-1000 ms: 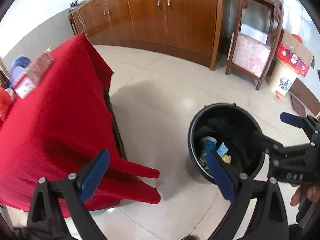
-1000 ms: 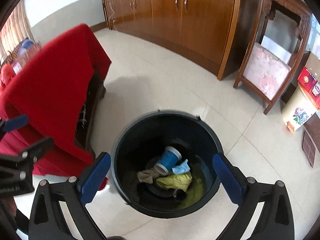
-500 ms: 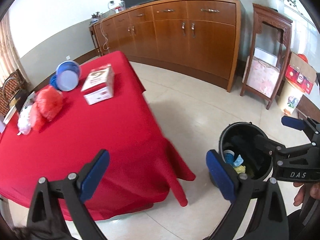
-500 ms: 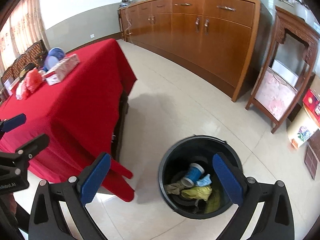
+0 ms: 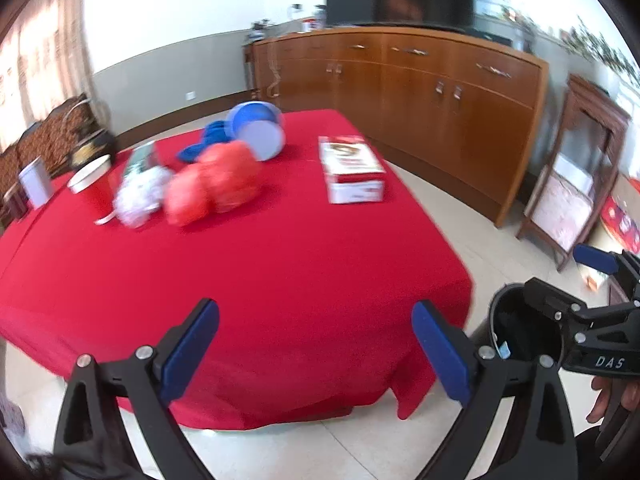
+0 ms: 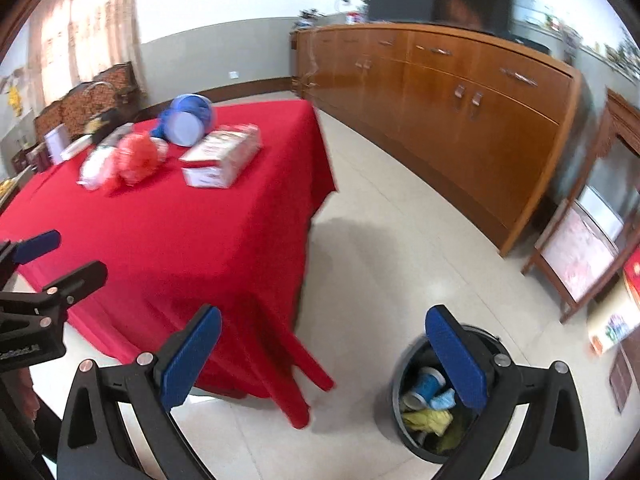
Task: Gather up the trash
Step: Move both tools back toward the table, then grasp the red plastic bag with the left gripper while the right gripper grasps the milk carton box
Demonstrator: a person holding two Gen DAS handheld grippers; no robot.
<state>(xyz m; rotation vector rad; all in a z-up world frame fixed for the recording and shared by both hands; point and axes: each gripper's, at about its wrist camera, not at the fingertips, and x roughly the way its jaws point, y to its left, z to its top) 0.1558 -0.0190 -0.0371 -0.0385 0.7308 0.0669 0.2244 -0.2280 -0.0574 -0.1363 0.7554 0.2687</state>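
Both grippers empty, jaws spread wide. My left gripper [image 5: 316,346] hangs over the near edge of the red tablecloth [image 5: 280,264]; nothing between its blue pads [image 5: 190,354]. My right gripper [image 6: 326,356] hangs over the floor beside the table corner, pads equally far apart.

Trash on the table, well ahead of my left jaws and off to their left: a crumpled red plastic bag [image 5: 216,184], a white crumpled bag [image 5: 138,196] touching its left side, a red paper cup [image 5: 94,188] further left. Behind the red bag lies a blue tub [image 5: 256,132] tipped on its side, with blue cloth beside it. A red-and-white box [image 5: 352,168] sits ahead, slightly right of centre. All motion-blurred, so finer detail is unreadable.

Black bin [image 6: 404,420] stands on the floor, partly hidden behind my right jaw's right pad. Inside: a blue cup [image 6: 426,384], a light blue scrap, a yellow wad [image 6: 426,420]. From the left wrist view the bin is off to the right, behind my right gripper's frame.
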